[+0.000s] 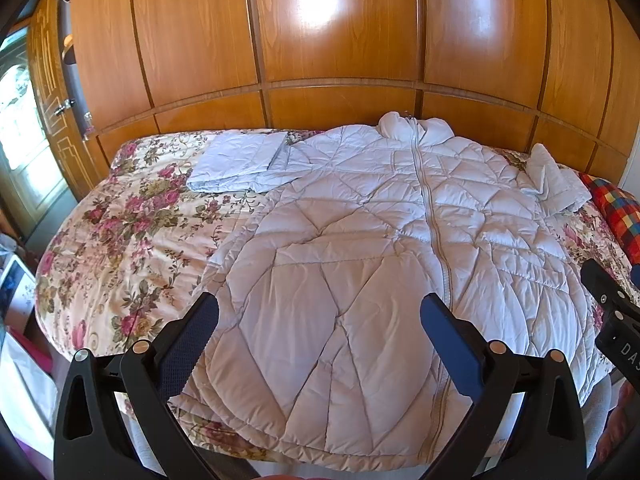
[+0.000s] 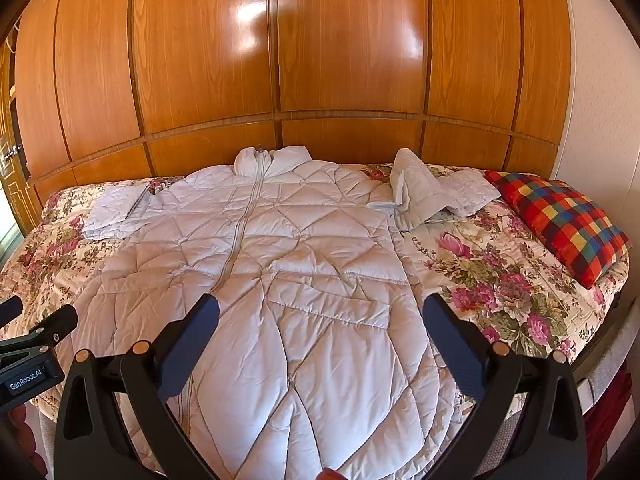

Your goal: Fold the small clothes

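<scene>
White quilted fabric covered most of the bed [image 1: 120, 240]: a padded jacket [image 1: 360, 248] lay face up and spread flat on the floral bedspread, zipped closed, its collar [image 2: 272, 160] toward the wooden wardrobe doors [image 2: 340, 48]. One sleeve [image 1: 240, 160] lay folded flat beside the jacket's shoulder on the side toward the glazed door [image 1: 20, 120]; the other sleeve [image 2: 432, 188] lay bunched and crumpled beside the opposite shoulder, near a checked red pillow [image 2: 568, 224]. Left tongs [image 1: 320, 312] hovered above the jacket's lower half, spread wide and gripping nothing. Right tongs [image 2: 320, 312] hovered likewise over the hem end, near the jacket's edge on the pillow side, also spread wide and empty. Each tool showed at the margin of the other's view.
</scene>
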